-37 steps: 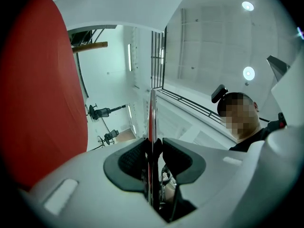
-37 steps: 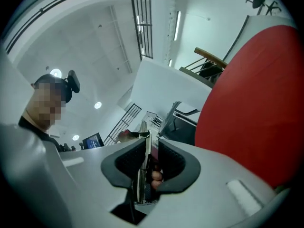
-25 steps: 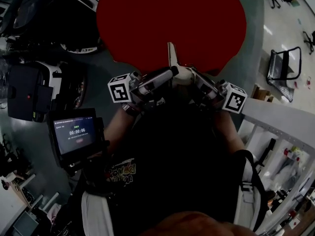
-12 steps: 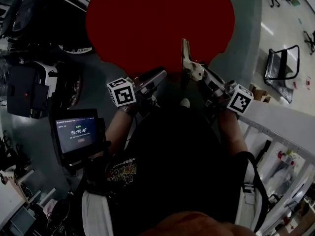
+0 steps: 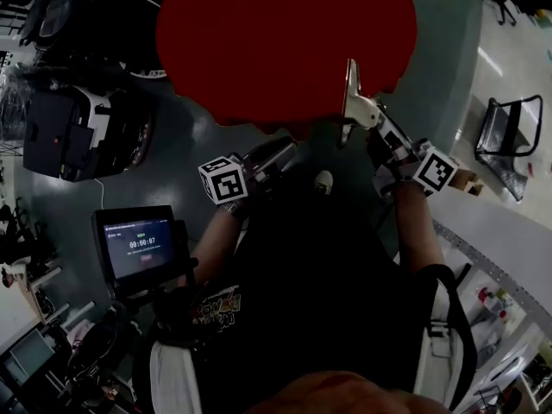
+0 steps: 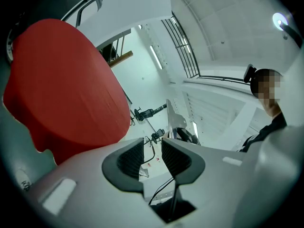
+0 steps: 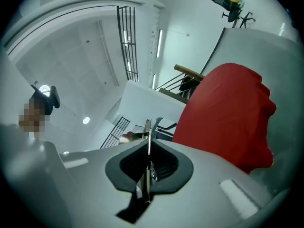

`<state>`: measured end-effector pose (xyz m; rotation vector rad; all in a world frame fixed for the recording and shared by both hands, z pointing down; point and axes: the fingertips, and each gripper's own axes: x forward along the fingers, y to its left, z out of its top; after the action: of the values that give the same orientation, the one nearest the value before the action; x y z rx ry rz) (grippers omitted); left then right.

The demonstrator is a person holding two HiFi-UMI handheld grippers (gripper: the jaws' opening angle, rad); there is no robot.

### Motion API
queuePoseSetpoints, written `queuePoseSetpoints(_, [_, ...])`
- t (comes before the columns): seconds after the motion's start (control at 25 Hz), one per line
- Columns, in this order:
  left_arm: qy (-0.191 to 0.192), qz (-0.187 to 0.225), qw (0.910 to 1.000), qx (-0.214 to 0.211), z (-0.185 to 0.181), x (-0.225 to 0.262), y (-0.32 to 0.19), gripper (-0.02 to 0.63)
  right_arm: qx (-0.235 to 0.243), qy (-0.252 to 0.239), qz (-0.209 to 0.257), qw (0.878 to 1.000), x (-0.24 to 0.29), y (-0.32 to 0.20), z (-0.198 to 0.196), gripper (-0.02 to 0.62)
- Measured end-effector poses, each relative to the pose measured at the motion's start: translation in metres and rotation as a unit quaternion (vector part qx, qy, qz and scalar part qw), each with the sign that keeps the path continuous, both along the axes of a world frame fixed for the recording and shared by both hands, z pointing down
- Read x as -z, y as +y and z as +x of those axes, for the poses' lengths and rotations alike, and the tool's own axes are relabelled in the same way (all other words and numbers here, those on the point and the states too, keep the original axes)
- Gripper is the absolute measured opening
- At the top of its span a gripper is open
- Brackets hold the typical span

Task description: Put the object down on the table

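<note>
Gripping a thin metal plate (image 5: 348, 89) between closed jaws, the right gripper (image 5: 360, 115) is held in the air at the near edge of the round red table (image 5: 285, 33). In the head view the plate stands out from the jaws, and its far end shows against the table's rim. It is not lying on the table. The right gripper view shows the plate (image 7: 148, 137) edge-on. It runs straight up the centre line of the right gripper (image 7: 148, 167), with both dark pads pressed against its faces. The red table (image 7: 228, 113) fills the right of that view.

The left gripper (image 5: 289, 149) is lower and to the left, near the person's black shirt (image 5: 319, 291). The left gripper view shows its jaws (image 6: 153, 158) standing apart with nothing between the ribbed pads. Beyond the gap, the plate (image 6: 175, 120) is visible in the other gripper, well clear of the left jaws. The red table (image 6: 66, 89) occupies the left of that view.

A small screen (image 5: 136, 244) with a timer readout sits at the person's left side.
</note>
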<state>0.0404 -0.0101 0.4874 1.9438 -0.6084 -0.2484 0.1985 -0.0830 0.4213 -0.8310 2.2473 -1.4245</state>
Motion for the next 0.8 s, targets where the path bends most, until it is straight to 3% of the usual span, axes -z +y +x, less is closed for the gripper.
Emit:
queuePoseSetpoints(0.24, [-0.005,-0.008,0.9999,0.012,-0.022,-0.001,-0.017,0.118,-0.029,0.024,0.004,0.999,-0.016,-0.042,-0.003,0.003])
queuePoseSetpoints(0.68, [0.014,0.03,0.9992,0.024,-0.016,0.017,-0.045,0.118,-0.005,0.051,0.031,0.998,-0.033,-0.11,-0.039,0.003])
queuePoseSetpoints(0.8, [0.027,0.031,0.9979,0.051,-0.027,0.012,-0.04,0.118,-0.025,0.062,-0.012,0.998,-0.054,-0.119,-0.037,0.003])
